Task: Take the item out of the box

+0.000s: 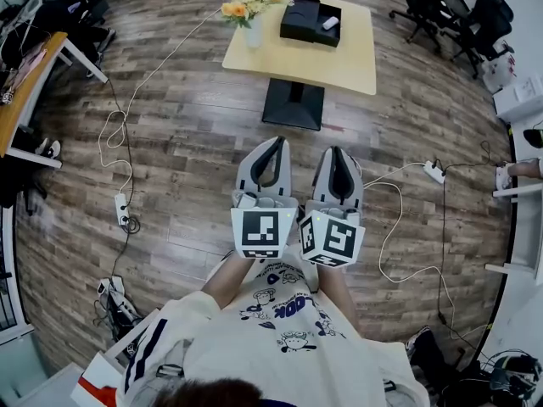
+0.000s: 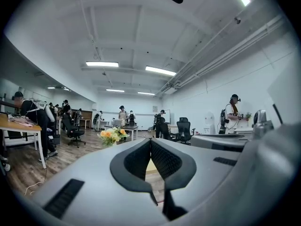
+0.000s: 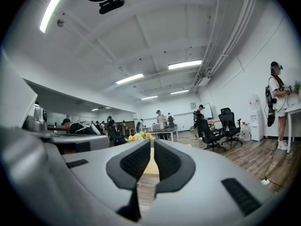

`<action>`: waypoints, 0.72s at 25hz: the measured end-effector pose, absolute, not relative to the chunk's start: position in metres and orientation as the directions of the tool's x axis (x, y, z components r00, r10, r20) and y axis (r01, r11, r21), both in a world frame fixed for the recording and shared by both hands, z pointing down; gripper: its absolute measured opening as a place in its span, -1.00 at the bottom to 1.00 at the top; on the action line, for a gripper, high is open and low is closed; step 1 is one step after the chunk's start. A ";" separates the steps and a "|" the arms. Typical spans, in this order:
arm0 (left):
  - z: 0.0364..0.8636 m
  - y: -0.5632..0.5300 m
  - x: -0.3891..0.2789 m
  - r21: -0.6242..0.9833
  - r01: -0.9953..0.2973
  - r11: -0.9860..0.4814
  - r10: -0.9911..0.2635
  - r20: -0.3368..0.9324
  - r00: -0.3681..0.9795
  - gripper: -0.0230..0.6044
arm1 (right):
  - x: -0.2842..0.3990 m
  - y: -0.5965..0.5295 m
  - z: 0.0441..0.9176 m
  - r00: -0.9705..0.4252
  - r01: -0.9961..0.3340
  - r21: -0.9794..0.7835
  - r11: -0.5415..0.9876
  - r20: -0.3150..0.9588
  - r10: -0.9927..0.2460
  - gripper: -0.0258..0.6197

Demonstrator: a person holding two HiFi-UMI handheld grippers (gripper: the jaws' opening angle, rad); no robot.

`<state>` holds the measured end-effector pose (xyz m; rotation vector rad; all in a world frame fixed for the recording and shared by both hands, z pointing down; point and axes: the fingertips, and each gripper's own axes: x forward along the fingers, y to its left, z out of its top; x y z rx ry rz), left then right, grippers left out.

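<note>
So, box: black, on the far part of a pale table, well apart from both grippers, with bare wooden floor between.
Item: a small white thing lies on the box's right part; too small to tell what it is, or which way its long axis runs.
Left gripper: jaws together, nothing between them; it points forward at the table.
Right gripper: jaws together too, empty, just beside the left one and level with it.
Direction: the box lies straight ahead, roughly in line with the gap between the two grippers; the white thing sits more in line with the right gripper.
Nearer hand: probably the right, by a little.
Beside the box: a vase of flowers stands to its left, on the left gripper's side.
Next move, as a judgement: walk up to the table, then part the jaws.
</note>
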<state>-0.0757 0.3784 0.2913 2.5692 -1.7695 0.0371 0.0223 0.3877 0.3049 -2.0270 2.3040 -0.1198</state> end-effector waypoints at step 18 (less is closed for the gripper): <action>0.310 0.320 -0.090 0.026 -0.925 -0.379 -0.922 0.070 0.380 -0.88 | 0.009 0.339 0.327 -0.092 -0.988 -0.130 0.086 0.043 -0.995 -0.79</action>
